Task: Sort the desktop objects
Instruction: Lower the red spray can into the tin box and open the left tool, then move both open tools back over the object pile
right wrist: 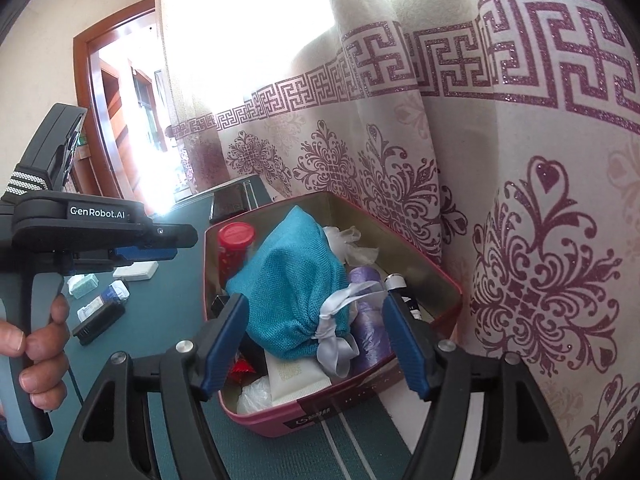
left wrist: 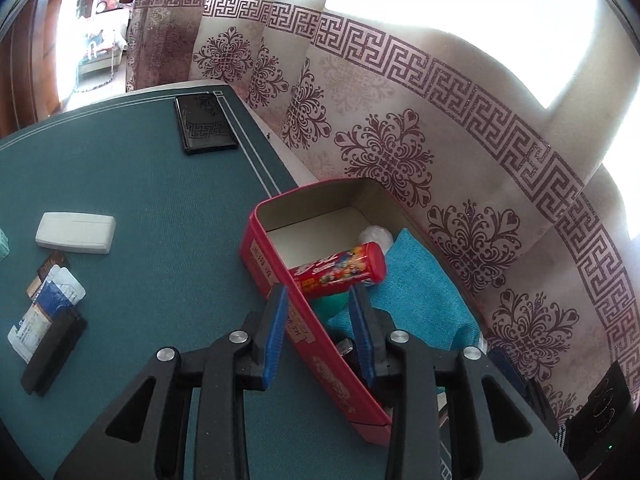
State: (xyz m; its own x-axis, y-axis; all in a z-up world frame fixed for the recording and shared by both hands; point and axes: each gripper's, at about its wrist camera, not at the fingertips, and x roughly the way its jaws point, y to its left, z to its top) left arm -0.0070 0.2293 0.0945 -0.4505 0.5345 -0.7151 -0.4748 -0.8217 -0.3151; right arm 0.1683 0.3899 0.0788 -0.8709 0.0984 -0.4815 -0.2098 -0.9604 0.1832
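Observation:
A red tin (left wrist: 280, 280) stands at the table's right edge by the curtain. In it lie a red candy tube (left wrist: 340, 272) and a teal cloth pouch (left wrist: 412, 292). My left gripper (left wrist: 318, 290) hovers over the tin's near wall, just short of the tube, open with nothing between its blue pads. The right wrist view shows the tin (right wrist: 424, 280) from its short end, the tube (right wrist: 236, 248) against its left wall and the ribbon-tied pouch (right wrist: 292, 292) on top. My right gripper (right wrist: 315, 298) stands open astride the pouch. The left gripper (right wrist: 172, 246) is left of the tin, held by a hand (right wrist: 40, 344).
On the green table mat lie a black phone (left wrist: 206, 130), a white box (left wrist: 76, 234), blister packs (left wrist: 48, 300) and a black case (left wrist: 52, 356). The tin also holds a purple roll (right wrist: 368, 304), a white tube (right wrist: 296, 380) and plastic bags. The patterned curtain (right wrist: 520, 240) hangs right behind it.

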